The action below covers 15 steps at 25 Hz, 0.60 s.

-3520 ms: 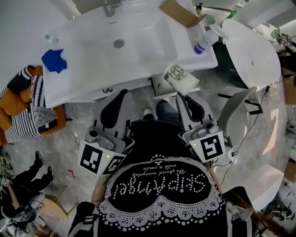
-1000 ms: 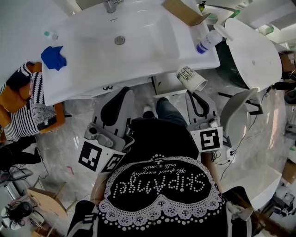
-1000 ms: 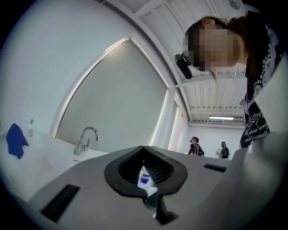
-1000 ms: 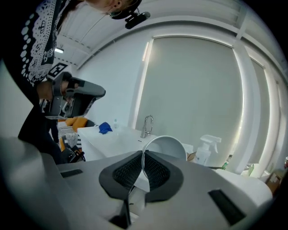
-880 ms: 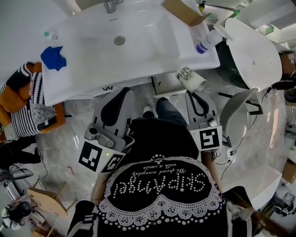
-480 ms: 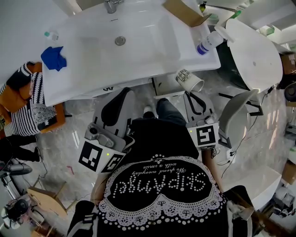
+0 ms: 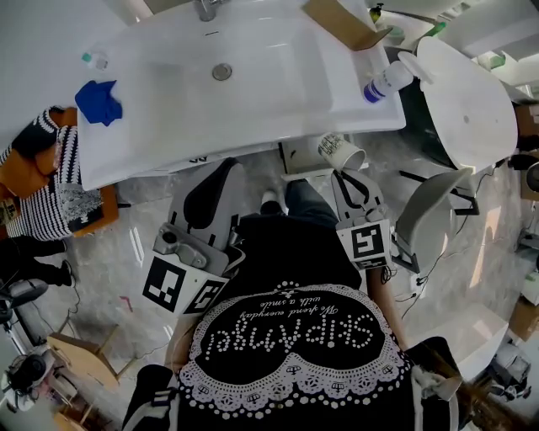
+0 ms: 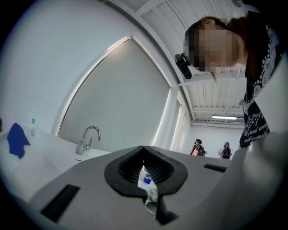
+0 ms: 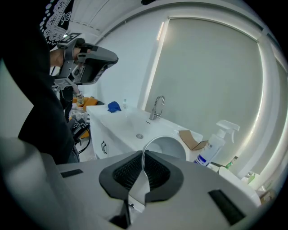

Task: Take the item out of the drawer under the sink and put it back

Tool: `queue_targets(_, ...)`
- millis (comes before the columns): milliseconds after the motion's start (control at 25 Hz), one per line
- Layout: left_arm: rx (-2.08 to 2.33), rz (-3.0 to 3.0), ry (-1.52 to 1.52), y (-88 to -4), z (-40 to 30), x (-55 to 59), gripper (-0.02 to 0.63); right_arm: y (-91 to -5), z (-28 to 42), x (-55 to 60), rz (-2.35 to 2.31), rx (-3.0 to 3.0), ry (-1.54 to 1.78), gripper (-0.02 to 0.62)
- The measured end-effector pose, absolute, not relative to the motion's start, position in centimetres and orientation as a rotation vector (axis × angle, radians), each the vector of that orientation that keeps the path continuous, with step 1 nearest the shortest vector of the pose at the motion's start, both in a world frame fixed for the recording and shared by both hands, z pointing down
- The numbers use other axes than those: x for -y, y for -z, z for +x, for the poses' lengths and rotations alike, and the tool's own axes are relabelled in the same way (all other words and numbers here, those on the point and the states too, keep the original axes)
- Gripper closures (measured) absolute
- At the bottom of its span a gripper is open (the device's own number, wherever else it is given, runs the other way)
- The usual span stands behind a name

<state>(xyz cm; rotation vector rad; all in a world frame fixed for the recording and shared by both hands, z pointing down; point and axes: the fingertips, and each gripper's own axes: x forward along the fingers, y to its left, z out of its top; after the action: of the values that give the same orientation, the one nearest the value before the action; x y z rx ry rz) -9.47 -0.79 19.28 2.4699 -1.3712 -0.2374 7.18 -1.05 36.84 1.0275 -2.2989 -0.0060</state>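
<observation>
Both tools are held out ahead of the person's body, side by side, noses toward a glossy white sink worktop. The hands are hidden under the grey housings.

Left tool: stops short of the worktop's near edge, about mid-length. Its black ribbed pads are together with nothing pinched between them, and only a sliver of gap shows low down.

Right tool: sits toward the worktop's right end, with its marker cube facing up. The jaws are all but closed, clamped on the thin wall of a white paper cup with a dark printed pattern outside. The cup lies tipped on its side, with its mouth turned back toward the tool and its base toward the worktop. Its inside is plain white and its rim is a thin curved edge. It hangs just outside the worktop's near edge, close to the right end and clear of the top surface.

On the worktop:
- crumpled blue cloth at the left end
- curved chrome tap at the back edge
- open brown cardboard box at the back right
- upright white trigger spray bottle with a blue label at the right end

Below the worktop is a white cabinet front with a dark handle.
</observation>
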Motion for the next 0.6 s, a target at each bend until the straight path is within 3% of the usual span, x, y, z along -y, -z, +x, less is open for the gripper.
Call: queue_targets(600,1.396,2.449,0.249,-19.2,-9.2,1.9,0.601,-40.0,7.9,1.4,0.930,2.250,-0.036,0.566)
